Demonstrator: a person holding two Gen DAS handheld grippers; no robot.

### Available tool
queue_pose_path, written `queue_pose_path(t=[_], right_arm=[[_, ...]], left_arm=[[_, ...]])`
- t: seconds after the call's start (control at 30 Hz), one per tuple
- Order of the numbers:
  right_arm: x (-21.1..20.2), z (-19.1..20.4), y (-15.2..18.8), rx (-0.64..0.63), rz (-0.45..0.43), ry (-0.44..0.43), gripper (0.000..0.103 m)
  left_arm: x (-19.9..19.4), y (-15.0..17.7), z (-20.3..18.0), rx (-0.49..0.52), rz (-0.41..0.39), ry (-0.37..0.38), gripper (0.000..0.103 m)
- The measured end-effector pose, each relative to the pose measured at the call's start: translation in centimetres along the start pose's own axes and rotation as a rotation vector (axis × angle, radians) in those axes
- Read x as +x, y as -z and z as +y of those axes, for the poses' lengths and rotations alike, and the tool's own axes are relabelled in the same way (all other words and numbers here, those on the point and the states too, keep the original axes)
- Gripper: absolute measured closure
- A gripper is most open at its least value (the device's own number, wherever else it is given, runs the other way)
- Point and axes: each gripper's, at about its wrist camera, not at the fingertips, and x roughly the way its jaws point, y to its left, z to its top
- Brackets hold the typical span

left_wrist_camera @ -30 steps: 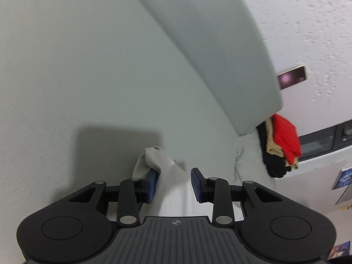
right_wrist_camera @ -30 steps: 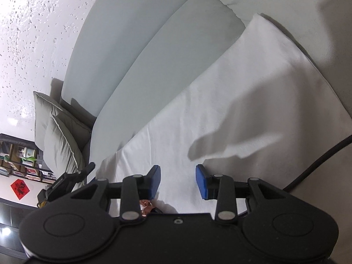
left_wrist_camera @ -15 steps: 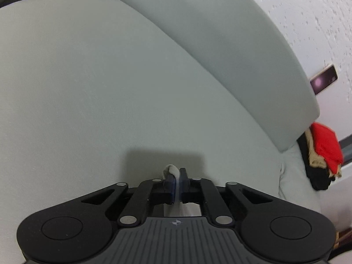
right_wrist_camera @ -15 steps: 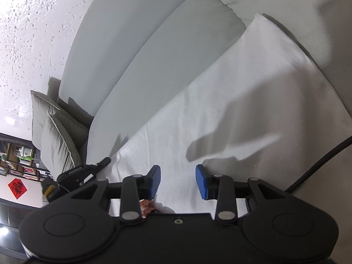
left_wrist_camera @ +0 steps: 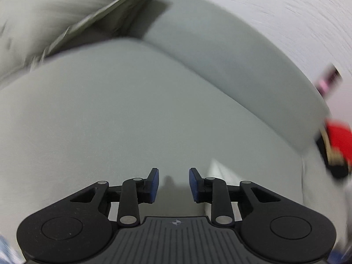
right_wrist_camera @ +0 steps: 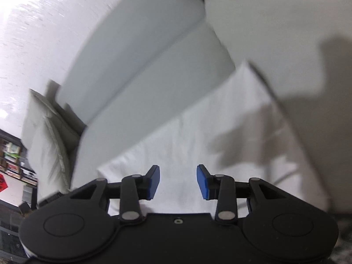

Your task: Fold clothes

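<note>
Right wrist view, cushions beside sofa, white garment spread.

No readable text in either view.
Red sign at the left edge of the right wrist view has a dark mark, too blurred to read; small emblem on the left gripper body is a symbol, not lettering.

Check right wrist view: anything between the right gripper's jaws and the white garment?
Nothing. In the right wrist view the right gripper has its jaws apart, with only the white garment showing through the gap, spread flat on the grey sofa.
</note>
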Motion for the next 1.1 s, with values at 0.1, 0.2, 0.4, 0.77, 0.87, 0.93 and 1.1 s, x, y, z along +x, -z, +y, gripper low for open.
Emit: queue_pose_path(t=[0.1,0.2,0.4,0.77,0.87,0.93,1.1], right_arm=[[-5.6,0.5,0.1,-0.051,-0.083,-0.015,0.066],[-11.0,0.7,0.6,-0.106,-0.164,-0.01,0.055],[-6.6,-1.6,1.9,-0.103,-0.064,0.098,0.09],[-3.7,-5.1,5.9,-0.315,0.045,0.581,0.103],[-7.1,-5.6,6.0,-0.261,-0.035,0.502,0.091],[-7.9,-4.3,6.3,-0.296,-0.089,0.437,0.087],[-4.0,0.3,6.6,-0.378,-0.085,0.254,0.087]], left_arm=[[-5.4,1.5,-1.6,0.131,-0.036,0.037,0.08],[-8.4,2.6,-3.7,0.192,-0.067,0.061,0.077],[-1.6,6.5,-9.9,0.318,0.059,-0.046,0.088],[-2.5,10.9,-8.8,0.68,0.185,-0.351,0.088],[-5.5,11.0,-8.7,0.641,0.072,-0.303,0.088],[-5.3,11.4,-11.0,0.632,0.03,-0.238,0.088],[-2.7,12.8,-17.4,0.652,-0.031,-0.099,0.084]])
